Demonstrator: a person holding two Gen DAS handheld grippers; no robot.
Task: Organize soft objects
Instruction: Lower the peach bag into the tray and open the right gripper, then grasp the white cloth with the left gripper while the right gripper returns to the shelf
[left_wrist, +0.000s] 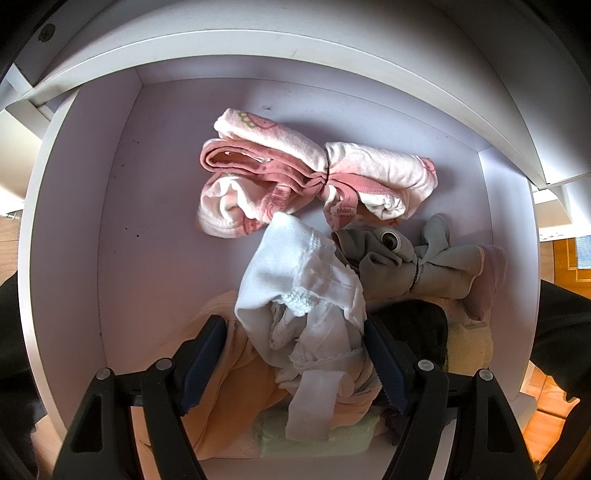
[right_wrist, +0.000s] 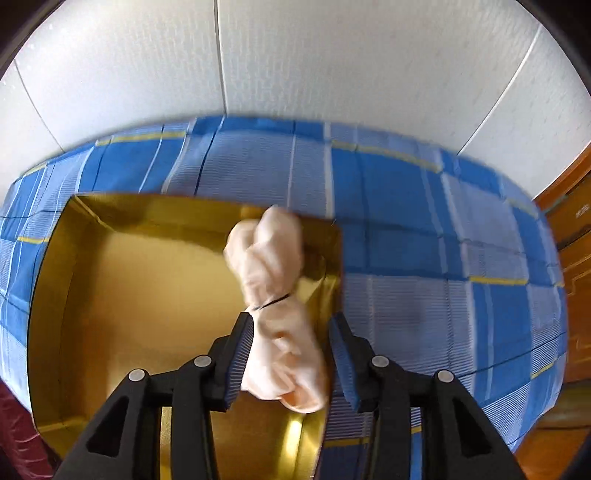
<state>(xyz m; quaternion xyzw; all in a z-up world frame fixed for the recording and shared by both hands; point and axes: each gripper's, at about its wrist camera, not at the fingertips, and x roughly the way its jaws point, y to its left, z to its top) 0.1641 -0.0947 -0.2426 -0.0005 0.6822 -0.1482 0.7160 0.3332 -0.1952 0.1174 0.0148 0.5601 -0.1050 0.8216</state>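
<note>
Drawer interior, white, is seen from above in the left wrist view, with tied bundles of soft clothing gathered toward its near right part. A pink bundle, cinched at its middle, lies on the bare floor toward the back; a grey bundle bearing a round eye is placed just right of centre, and peach cloth, a dark piece and a pale green piece are heaped nearest the camera. The left gripper is pointed steeply down with its jaws set wide on either side of a white garment; the garment fills most of the gap, but whether the pads press on it cannot be told. In the right wrist view, a gold box is shown open on a blue checked cloth, with a white panelled wall behind. The right gripper is held over the box's right edge with its jaws parted; a peach bundle, tied by a dark band, is seen between them, blurred, touching the left pad and clear of the right one. No firm grip on it is shown.
</note>
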